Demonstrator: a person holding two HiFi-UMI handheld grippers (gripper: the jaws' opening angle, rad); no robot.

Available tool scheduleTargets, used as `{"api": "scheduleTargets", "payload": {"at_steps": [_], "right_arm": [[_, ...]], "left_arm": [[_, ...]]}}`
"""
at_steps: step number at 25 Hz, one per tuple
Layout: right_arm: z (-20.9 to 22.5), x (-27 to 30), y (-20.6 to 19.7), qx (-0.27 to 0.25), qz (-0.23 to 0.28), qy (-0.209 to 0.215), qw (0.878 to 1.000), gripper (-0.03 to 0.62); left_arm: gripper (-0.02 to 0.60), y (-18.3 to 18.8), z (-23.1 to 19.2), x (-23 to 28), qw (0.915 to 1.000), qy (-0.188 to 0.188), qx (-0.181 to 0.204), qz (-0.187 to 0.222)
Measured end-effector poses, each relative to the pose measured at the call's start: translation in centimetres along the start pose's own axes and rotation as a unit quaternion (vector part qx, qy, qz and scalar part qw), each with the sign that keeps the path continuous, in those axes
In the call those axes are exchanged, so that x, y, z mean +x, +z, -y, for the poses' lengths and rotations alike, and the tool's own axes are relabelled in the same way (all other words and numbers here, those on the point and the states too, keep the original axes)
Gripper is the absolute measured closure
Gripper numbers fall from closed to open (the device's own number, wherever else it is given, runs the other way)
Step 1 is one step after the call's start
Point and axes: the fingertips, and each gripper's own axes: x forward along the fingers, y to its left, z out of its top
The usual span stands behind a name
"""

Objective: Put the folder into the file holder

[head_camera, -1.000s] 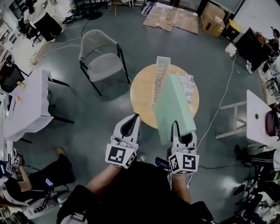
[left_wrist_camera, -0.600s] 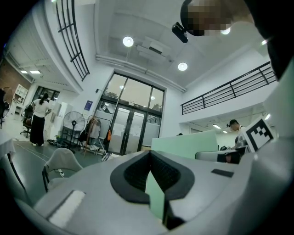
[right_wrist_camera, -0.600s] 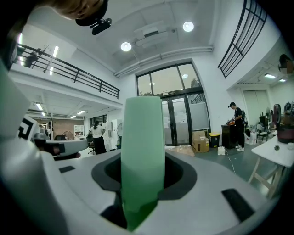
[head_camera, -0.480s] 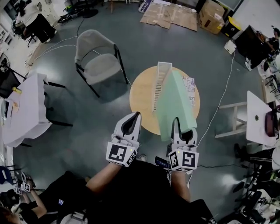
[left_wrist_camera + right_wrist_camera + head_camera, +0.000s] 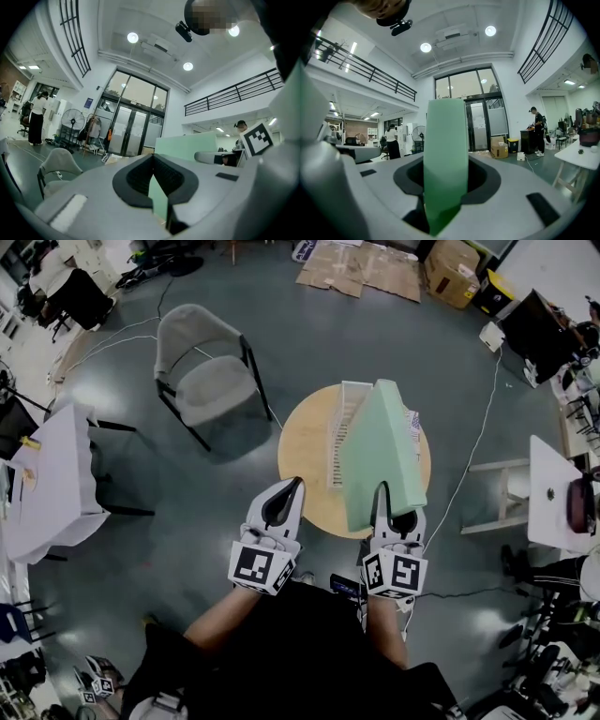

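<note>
A pale green folder stands on edge over the round wooden table, with my right gripper shut on its near lower end. In the right gripper view the folder fills the gap between the jaws and rises straight ahead. The white slatted file holder stands on the table just left of the folder, close alongside it. Nearer to me and left of the folder, my left gripper hangs over the table's near edge, shut with nothing in it. The folder's edge shows beyond the left jaws.
A printed sheet lies on the table, half hidden behind the folder. A grey chair stands far left of the table. White tables flank the scene. Flattened cardboard and a floor cable lie beyond.
The right gripper has carried the folder a little forward and more upright, closer beside the file holder. The left gripper has stayed shut and has barely moved.
</note>
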Motion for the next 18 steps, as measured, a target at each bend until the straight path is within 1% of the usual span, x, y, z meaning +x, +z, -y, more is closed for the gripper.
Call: {"api": "scheduleTargets", "payload": {"at_steps": [10,18], "right_arm": [[0.4,3.8,-0.7,-0.005,0.006,-0.024,1.0,0.445],[0.4,6.0,-1.1,-0.006,0.03,-0.03,0.999,0.445]], "left_arm": [[0.575,0.3,-1.8,2.5,0.9998,-0.018,-0.003,-0.004],[0.575,-0.3,-2.2,3.9,0.9995,-0.03,-0.007,-0.011]]}}
